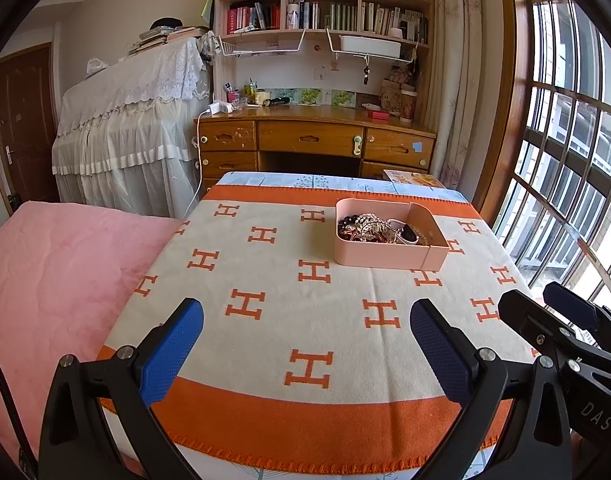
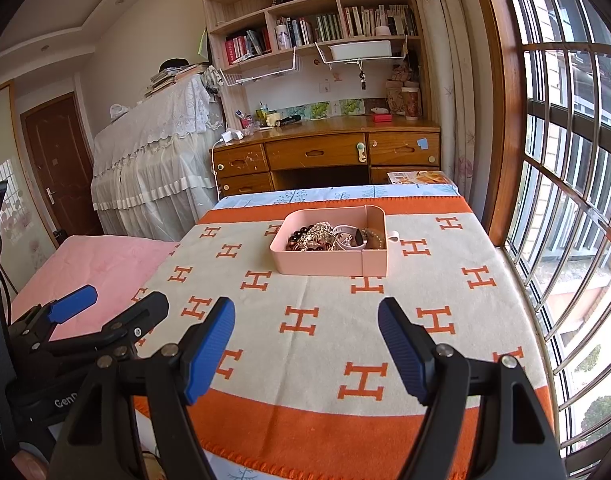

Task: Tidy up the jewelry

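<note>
A pink tray (image 1: 385,257) (image 2: 321,264) sits toward the far side of the orange-and-cream H-pattern blanket (image 1: 289,312) (image 2: 329,320). Inside it lies a tangle of jewelry (image 1: 369,228) (image 2: 317,236): dark bead bracelets, sparkly pieces and a white watch band. A divider closes off a narrow section at the tray's right end. My left gripper (image 1: 307,320) stands open over the blanket's near part, well short of the tray, nothing between its blue pads. My right gripper (image 2: 307,320) is open too, empty, in front of the tray. Each gripper shows at the edge of the other's view.
The blanket covers a table beside a barred window (image 2: 565,200) on the right. A pink-covered bed (image 1: 57,280) lies to the left. Behind the table stand a wooden desk (image 1: 313,136) with drawers, a bookshelf (image 1: 325,8) and a lace-draped piece of furniture (image 1: 133,120).
</note>
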